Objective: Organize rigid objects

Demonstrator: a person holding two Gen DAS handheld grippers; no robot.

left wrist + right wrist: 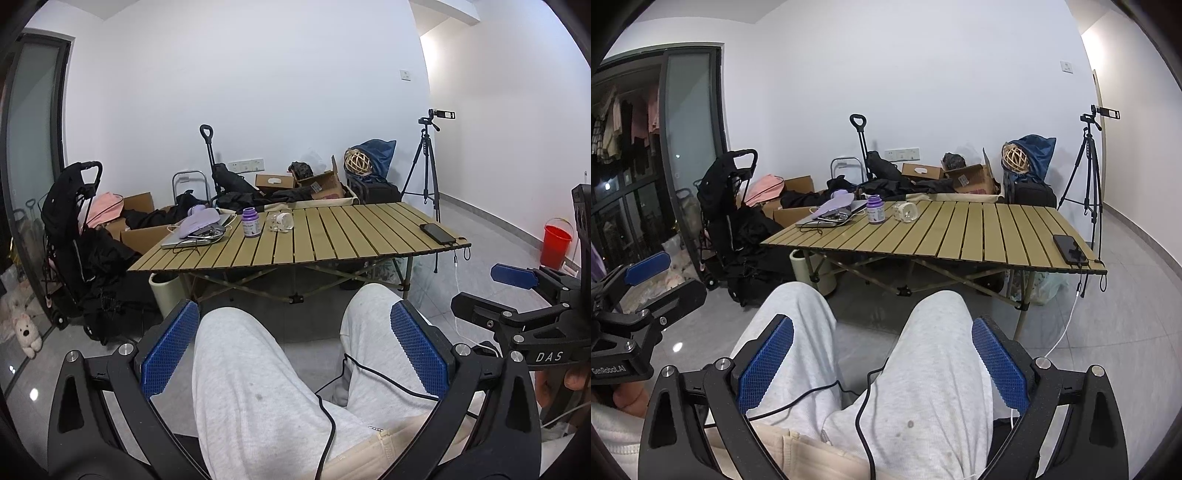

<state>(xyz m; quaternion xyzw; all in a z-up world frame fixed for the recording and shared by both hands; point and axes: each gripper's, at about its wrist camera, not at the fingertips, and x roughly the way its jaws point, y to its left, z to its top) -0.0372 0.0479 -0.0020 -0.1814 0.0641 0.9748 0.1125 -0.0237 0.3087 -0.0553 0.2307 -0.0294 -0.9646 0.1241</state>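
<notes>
A purple bottle (250,222) stands upright on the slatted folding table (351,236), with a clear glass jar (281,222) lying on its side just right of it. Both also show in the right wrist view: the bottle (875,209) and the jar (906,211). A black phone (437,233) lies at the table's right front corner, plugged into a cable. My left gripper (295,354) is open and empty, held low over my lap, far from the table. My right gripper (882,363) is likewise open and empty above my knees.
A laptop with a purple cloth and cables (197,230) sits at the table's left end. A black stroller (79,236), cardboard boxes and bags crowd the left and back. A tripod (426,166) and red bucket (557,242) stand right. A black cable crosses my lap.
</notes>
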